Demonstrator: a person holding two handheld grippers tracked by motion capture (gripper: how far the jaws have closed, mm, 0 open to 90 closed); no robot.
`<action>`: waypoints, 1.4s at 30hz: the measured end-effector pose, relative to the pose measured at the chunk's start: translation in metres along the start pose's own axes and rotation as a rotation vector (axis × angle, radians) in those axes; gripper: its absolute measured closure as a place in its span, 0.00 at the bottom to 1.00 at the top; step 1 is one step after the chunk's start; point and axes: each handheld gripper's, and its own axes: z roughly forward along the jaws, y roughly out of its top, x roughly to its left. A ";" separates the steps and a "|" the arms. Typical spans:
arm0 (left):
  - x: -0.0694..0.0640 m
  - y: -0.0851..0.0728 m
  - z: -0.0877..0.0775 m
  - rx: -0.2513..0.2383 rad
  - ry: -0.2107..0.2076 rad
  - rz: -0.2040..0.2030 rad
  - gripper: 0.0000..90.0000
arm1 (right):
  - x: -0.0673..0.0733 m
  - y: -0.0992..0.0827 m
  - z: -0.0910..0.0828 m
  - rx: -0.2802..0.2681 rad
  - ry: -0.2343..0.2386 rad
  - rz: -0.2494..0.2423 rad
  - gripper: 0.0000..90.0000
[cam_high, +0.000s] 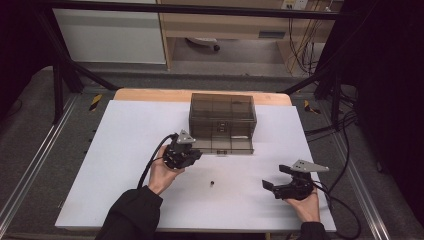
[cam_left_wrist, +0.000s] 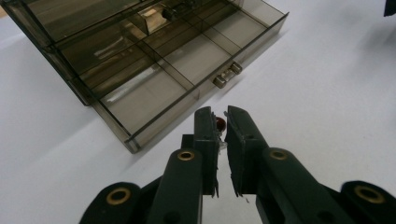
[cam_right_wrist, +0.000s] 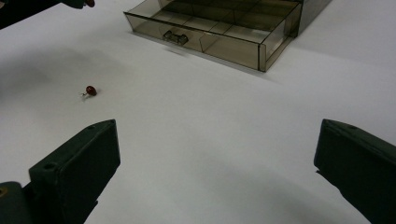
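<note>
Left hand (cam_high: 161, 175): enters from the bottom of the high view in a dark sleeve, gripping its tool over the white table (cam_high: 125, 165).
Left gripper (cam_left_wrist: 223, 122): held just in front of the open drawer, jaws drawn narrow and pinching a small red bead (cam_left_wrist: 220, 123) at their tips; thin wire legs seem to trail from it, though the detail is too fine to be sure.
Drawer (cam_left_wrist: 159, 81): smoky see-through plastic, pulled out of its box and split into compartments, with a small handle (cam_left_wrist: 227, 74) on its front wall.
Box (cam_high: 222, 114): the same tinted plastic, standing at the far middle of the table, near the wooden edge.
Loose bead (cam_right_wrist: 90, 90): a second small red piece, lying on the bare table between the two grippers, well apart from the drawer.
Right gripper (cam_high: 278, 176): low over the table near its right front corner, jaws spread wide with nothing between them.
Right hand (cam_high: 306, 204): holds that tool from below.
</note>
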 end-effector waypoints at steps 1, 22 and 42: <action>0.001 0.001 0.001 0.003 0.002 -0.001 0.91 | 0.000 0.000 0.000 -0.001 0.000 0.001 0.01; 0.028 0.018 0.028 0.002 0.062 -0.051 0.91 | 0.000 0.000 0.000 0.005 0.000 0.001 0.01; 0.045 0.010 0.060 0.036 0.098 -0.080 0.91 | 0.000 0.000 0.000 0.002 0.001 0.001 0.01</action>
